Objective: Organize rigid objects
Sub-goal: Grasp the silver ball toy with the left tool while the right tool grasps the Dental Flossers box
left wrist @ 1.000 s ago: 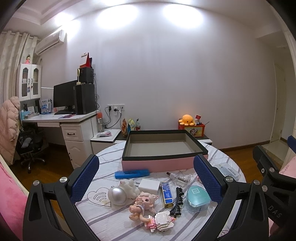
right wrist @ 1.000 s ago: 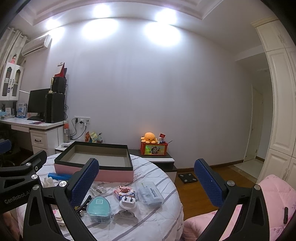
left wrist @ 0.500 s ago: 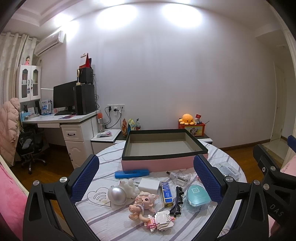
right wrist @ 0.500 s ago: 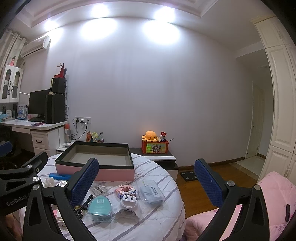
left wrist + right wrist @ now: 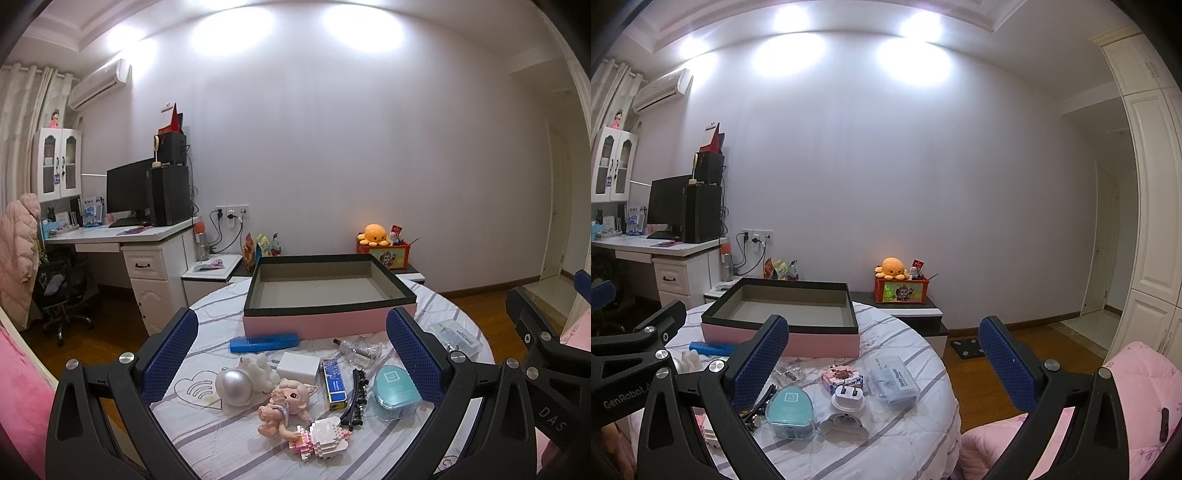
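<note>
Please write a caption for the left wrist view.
Open left gripper above toys scattered before an empty pink box on a round table.

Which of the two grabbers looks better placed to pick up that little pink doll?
Probably the left gripper: the doll lies between its open fingers. The right gripper, also open, looks past the table's edge.

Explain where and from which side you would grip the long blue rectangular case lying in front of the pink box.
Grip the long blue rectangular case at its middle, across its narrow width, coming from above. It lies flat on the striped tablecloth, parallel and close to the pink box, so a sideways approach looks blocked by the box wall. The open left hand-held gripper probably spans that width easily.
</note>
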### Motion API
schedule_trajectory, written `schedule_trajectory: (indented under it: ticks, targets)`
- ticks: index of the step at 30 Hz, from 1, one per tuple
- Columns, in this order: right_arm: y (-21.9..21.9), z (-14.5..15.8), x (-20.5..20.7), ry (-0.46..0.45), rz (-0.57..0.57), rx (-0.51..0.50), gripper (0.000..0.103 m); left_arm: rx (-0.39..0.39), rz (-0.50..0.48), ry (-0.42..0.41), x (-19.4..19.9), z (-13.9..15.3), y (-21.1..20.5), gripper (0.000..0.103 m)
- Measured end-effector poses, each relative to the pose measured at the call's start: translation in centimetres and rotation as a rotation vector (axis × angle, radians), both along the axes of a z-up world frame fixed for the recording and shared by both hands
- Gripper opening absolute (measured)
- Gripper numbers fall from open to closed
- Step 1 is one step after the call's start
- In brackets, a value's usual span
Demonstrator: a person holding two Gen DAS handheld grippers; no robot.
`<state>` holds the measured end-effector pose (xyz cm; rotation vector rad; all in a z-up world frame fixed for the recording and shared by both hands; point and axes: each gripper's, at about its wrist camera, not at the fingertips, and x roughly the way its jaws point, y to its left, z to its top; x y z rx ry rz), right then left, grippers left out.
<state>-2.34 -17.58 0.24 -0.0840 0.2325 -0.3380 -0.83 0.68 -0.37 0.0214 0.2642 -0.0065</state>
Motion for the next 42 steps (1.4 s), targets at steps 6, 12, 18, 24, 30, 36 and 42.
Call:
schedule_trajectory:
  ticks: [6, 12, 18, 24, 30, 36, 42]
  targets:
    - [0.1, -0.6, 0.6, 0.059, 0.007, 0.01, 0.103, 0.003, 0.002, 0.069, 0.7, -0.9, 0.1, 0.103]
    - [-0.3, -1.9, 1.2, 0.163, 0.013, 0.042, 0.103, 0.021, 0.005, 0.159, 1.0, -2.6, 0.3, 0.103]
    - [-0.6, -3.7, 1.7, 0.267, 0.006, 0.07, 0.103, 0.032, 0.008, 0.258, 1.1, -4.7, 0.7, 0.103]
    - [-0.8, -5.6, 2.1, 0.361, -0.008, 0.074, 0.103, 0.029, 0.02, 0.34, 1.3, -6.8, 1.3, 0.103]
    - [-0.8, -7.8, 2.4, 0.444, -0.016, 0.068, 0.103, 0.021, 0.017, 0.41, 1.8, -8.5, 1.5, 0.103]
    - [-1.4, -8.9, 2.6, 0.482, -0.03, 0.091, 0.103, 0.015, 0.007, 0.461, 2.4, -9.7, 1.7, 0.103]
    - [-2.4, -7.7, 3.3, 0.448, -0.063, 0.096, 0.103, 0.024, 0.016, 0.447, 3.6, -9.1, 1.7, 0.103]
